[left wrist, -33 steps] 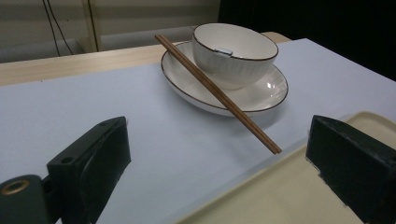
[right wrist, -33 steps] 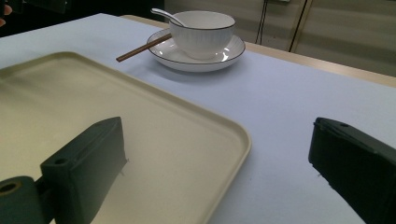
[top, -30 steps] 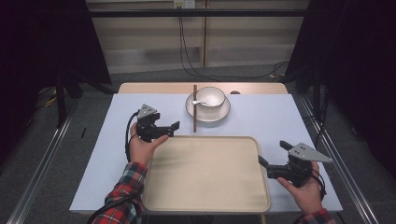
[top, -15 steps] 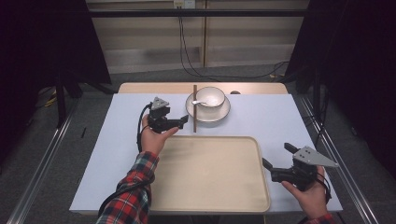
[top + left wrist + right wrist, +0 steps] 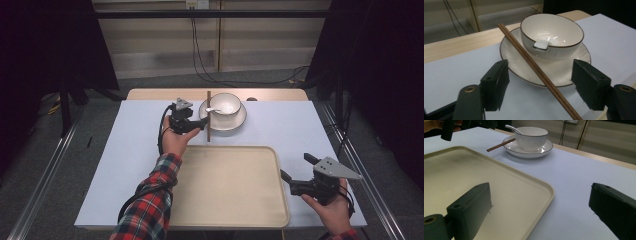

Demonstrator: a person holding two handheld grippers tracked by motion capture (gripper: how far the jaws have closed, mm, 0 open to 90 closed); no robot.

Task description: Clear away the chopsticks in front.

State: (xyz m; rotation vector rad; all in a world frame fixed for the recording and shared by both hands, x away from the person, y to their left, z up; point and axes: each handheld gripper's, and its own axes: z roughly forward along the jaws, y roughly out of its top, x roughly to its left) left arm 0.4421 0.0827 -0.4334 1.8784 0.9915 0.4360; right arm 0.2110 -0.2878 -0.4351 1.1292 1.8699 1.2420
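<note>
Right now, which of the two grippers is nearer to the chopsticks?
The left gripper, open just left of the chopsticks that lean on the saucer. The right gripper waits open at the tray's right edge.

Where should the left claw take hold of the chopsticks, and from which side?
Probably the near end of the chopsticks, past the plate rim. It lies clear of the bowl. The open left claw already straddles it; come from the person's side, jaws closing across the pair.
</note>
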